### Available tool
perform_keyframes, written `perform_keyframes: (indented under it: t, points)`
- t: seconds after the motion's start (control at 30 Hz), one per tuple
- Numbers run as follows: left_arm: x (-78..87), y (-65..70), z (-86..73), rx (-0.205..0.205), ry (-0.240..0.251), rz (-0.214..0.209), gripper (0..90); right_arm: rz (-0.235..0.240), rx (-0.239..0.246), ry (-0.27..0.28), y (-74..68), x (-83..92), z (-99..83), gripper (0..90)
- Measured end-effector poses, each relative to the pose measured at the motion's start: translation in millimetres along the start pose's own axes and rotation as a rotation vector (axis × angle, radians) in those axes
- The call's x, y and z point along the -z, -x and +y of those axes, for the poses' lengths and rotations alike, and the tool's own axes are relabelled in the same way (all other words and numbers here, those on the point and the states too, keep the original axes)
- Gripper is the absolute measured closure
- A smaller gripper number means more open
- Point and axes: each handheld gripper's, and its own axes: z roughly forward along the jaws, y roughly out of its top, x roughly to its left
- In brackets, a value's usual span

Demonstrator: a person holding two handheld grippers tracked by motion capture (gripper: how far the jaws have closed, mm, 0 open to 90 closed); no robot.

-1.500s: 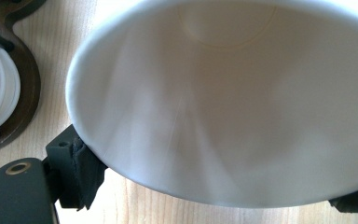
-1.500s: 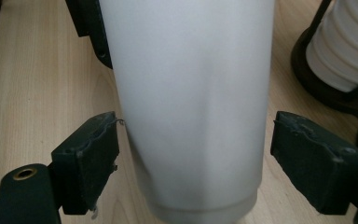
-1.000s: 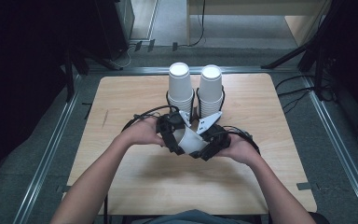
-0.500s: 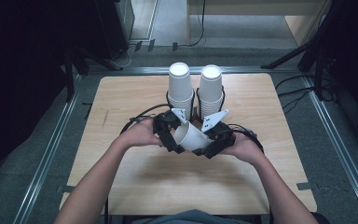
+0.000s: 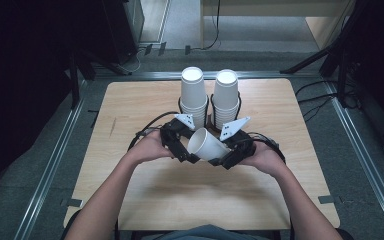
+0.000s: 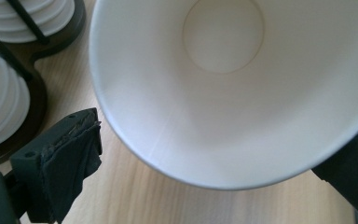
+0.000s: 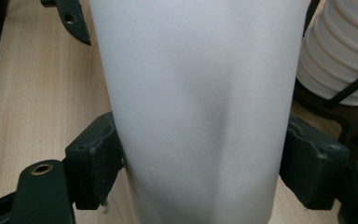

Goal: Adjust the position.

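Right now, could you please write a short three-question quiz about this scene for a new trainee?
1. Which gripper grips the loose paper cup?
2. True or false: the left gripper has open jaws at the cup's rim.
3. How many cup stacks stand in the black holder?

Key:
1. The right gripper, pads pressing the cup's sides.
2. True.
3. Two.

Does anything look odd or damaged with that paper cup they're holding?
Yes: the paper cup lies on its side, pinched between the right tool's pads, and its wall is creased inward where they squeeze it. The left tool stands open around its rim. The two stacks of cups behind stand neat in their holder.
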Motion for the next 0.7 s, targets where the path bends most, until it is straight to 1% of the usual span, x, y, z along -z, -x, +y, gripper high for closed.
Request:
perform_keyframes:
  t: [0.03, 0.1, 0.23, 0.27, 0.4, 0.53, 0.6, 0.7]
  points:
    - [0.4, 0.2, -0.3, 0.003, 0.008, 0.002, 0.0, -0.003, 0.002, 0.003, 0.3, 0.4, -0.1, 21.6]
    - [1.2, 1.8, -1.6, 0.009, 0.032, 0.021, 0.0, -0.009, -0.005, 0.006, 0.0, 1.4, -0.4, 21.6]
    - [2.2, 1.4, -2.2, 0.031, 0.066, 0.028, 0.1, -0.007, -0.013, 0.020, 0.5, 1.6, -1.2, 21.6]
    - [2.6, 1.1, -2.4, 0.044, 0.079, 0.020, 0.1, -0.007, -0.016, 0.021, 0.1, 1.4, -1.3, 21.6]
    - [2.4, 0.6, -1.7, 0.065, 0.118, 0.010, 0.1, -0.002, -0.016, 0.024, 0.2, -0.6, -1.8, 21.7]
    - [0.4, 0.0, 0.0, 0.086, 0.136, 0.005, 0.1, 0.000, -0.018, 0.039, 0.4, -1.6, -1.1, 21.6]
    - [-0.6, -0.2, 0.6, 0.102, 0.157, 0.001, 0.2, 0.002, -0.028, 0.046, 0.3, -2.1, -0.7, 21.7]
    - [-1.2, 0.4, 1.2, 0.107, 0.175, -0.003, 4.4, 0.000, -0.037, 0.050, 1.1, -2.7, -0.5, 21.6]
